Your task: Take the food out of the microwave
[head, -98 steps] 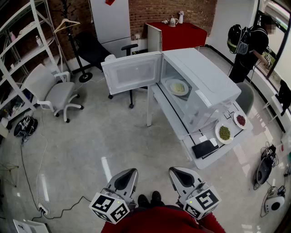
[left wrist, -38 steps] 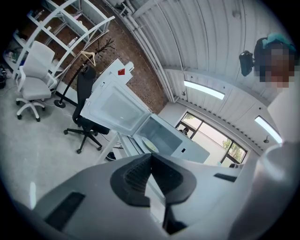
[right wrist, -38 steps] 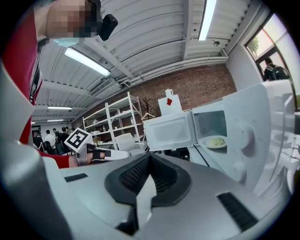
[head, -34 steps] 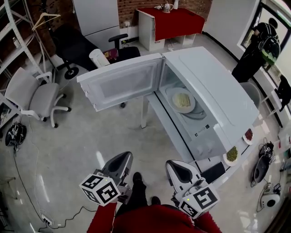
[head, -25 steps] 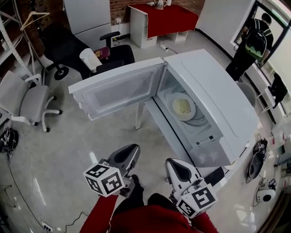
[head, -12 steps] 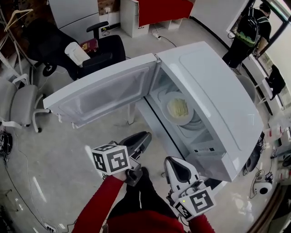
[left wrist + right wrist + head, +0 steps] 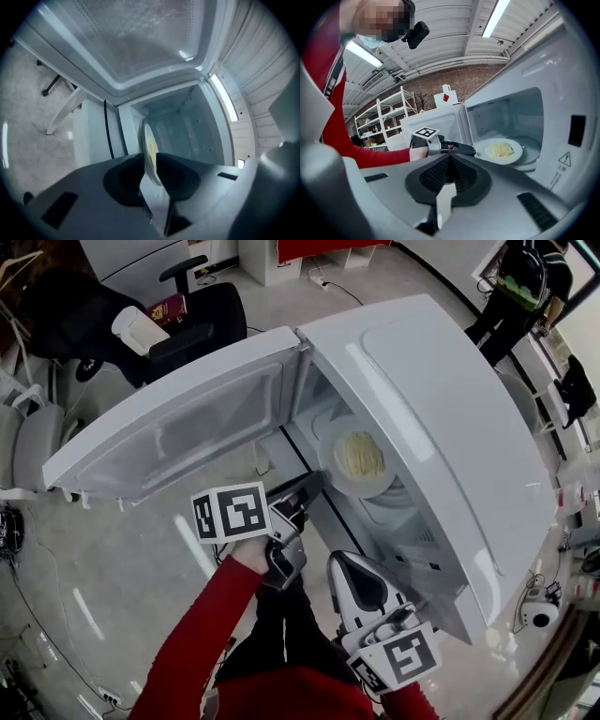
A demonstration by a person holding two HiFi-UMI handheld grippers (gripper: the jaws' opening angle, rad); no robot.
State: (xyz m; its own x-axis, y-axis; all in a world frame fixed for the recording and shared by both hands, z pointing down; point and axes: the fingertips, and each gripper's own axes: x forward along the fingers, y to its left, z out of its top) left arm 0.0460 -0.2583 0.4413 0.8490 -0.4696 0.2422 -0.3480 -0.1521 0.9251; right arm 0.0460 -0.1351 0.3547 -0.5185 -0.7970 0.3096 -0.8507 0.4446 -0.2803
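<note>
Left gripper (image 7: 314, 482) reaches plate (image 7: 372, 487) — (jaws apart).

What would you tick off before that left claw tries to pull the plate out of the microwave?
1. Microwave door swung wide open: ok.
2. Plate sits flat inside, food heaped at its middle: ok.
3. Left gripper is at the opening, with the plate's rim showing between its jaws: ok.
4. Jaws firmly closed on that rim: cannot tell.
5. Right gripper shut, empty and held back from the opening: ok.
6. A spot to set the plate down: cannot tell, none in view.
</note>
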